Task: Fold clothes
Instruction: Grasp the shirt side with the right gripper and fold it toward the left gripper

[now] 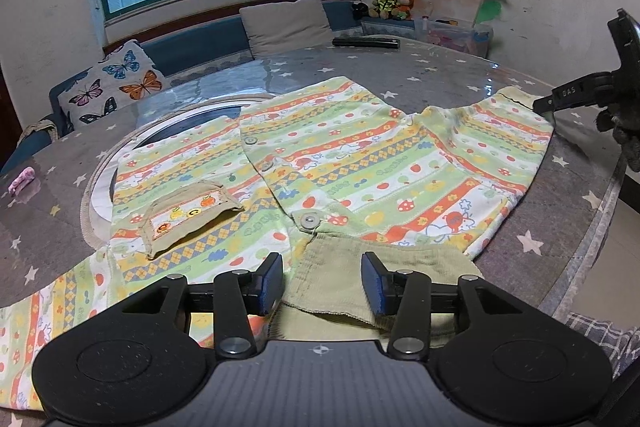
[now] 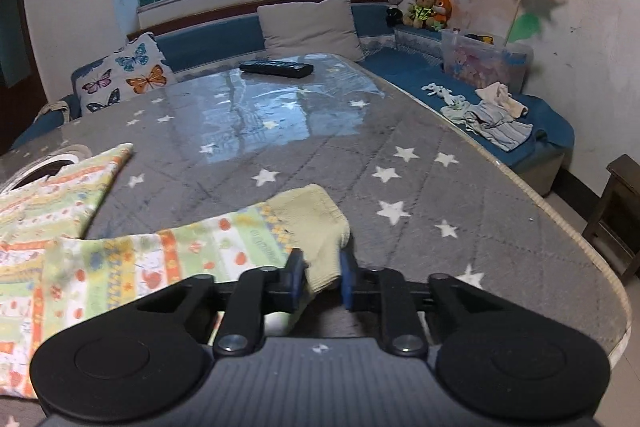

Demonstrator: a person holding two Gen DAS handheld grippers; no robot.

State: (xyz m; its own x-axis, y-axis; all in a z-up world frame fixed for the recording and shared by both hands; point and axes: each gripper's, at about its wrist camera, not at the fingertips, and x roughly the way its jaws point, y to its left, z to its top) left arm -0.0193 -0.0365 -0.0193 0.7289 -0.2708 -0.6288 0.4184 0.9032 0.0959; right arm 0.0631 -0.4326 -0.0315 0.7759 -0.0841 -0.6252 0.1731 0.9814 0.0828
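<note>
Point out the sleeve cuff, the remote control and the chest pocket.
sleeve cuff (image 2: 320,227), right wrist view, ribbed green end ahead of the jaws.
remote control (image 2: 276,68), right wrist view, middle of its body.
chest pocket (image 1: 188,221), left wrist view, embroidered band.

Soft printed cloth garment
</note>
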